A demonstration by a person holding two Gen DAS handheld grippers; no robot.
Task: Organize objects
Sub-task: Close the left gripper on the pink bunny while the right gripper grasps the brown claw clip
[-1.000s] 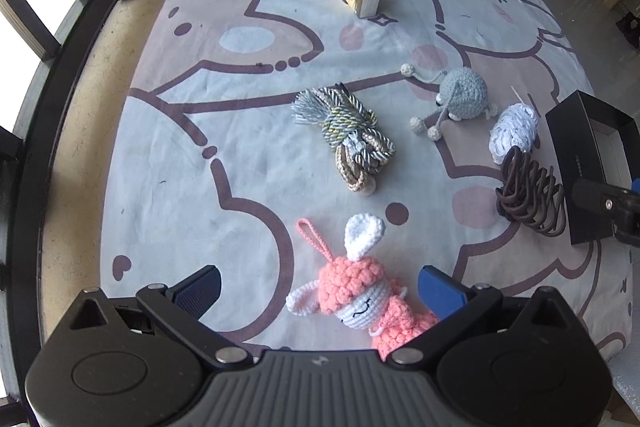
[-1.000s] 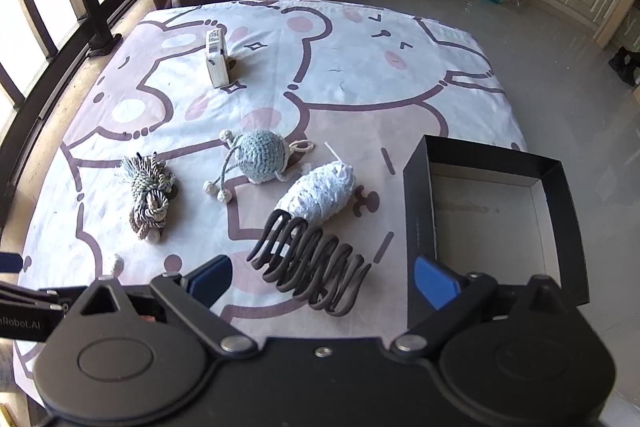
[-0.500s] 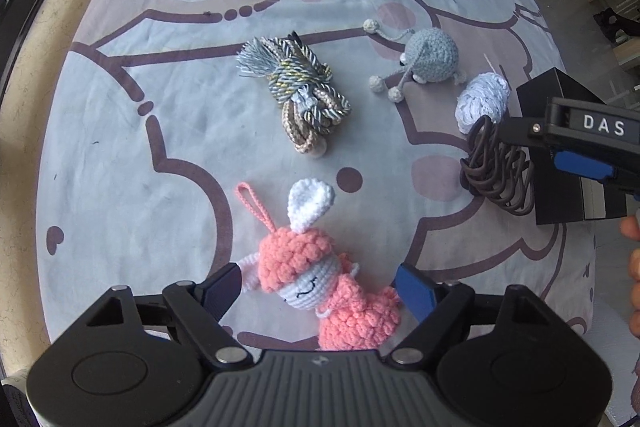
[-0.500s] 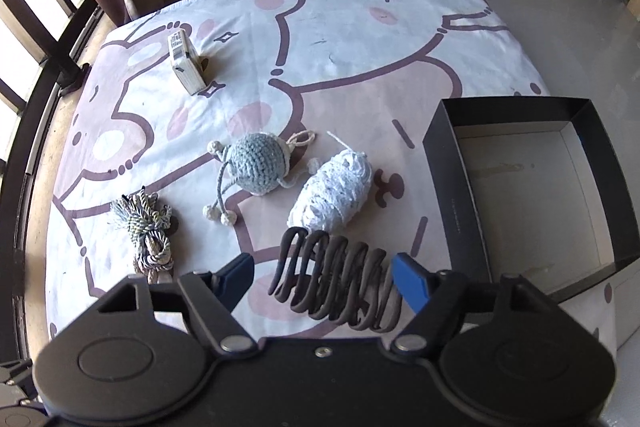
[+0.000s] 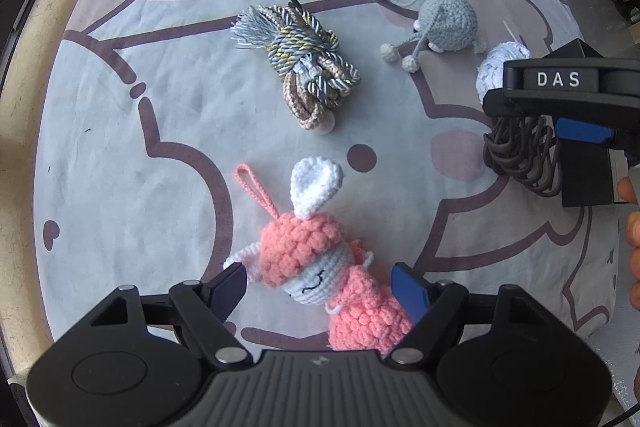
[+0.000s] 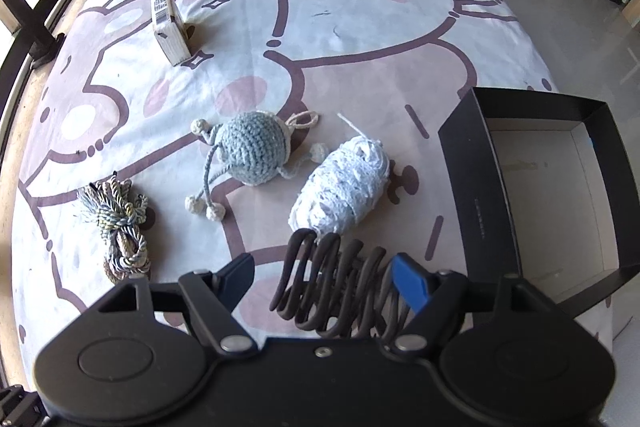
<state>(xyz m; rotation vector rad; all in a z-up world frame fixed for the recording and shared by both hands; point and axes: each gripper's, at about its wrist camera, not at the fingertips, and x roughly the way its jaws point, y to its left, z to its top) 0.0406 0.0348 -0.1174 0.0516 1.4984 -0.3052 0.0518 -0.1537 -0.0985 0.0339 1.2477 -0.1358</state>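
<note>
A pink crochet doll (image 5: 316, 259) with white ears lies on the cartoon-print sheet, between the fingers of my left gripper (image 5: 320, 283). That gripper points straight down and its jaws are closing; the pads stand at the doll's sides without squeezing it. A dark brown coiled holder (image 6: 340, 287) lies between the fingers of my right gripper (image 6: 324, 275). The blue pad is at the coil's right end and a gap shows at the left finger. In the left wrist view the right gripper (image 5: 560, 99) hangs over the coiled holder (image 5: 520, 155).
A twisted rope bundle (image 5: 304, 63), a grey-blue crochet ball (image 6: 252, 147) and a white yarn skein (image 6: 344, 183) lie mid-sheet. A small carton (image 6: 170, 27) stands far back. An open black box (image 6: 468, 187) sits right of the coil. A person's fingers (image 5: 632, 227) show at the right edge.
Both grippers have sunk toward the sheet and their jaws have narrowed, the left around the doll, the right around the coil. The right gripper has come into the left wrist view.
</note>
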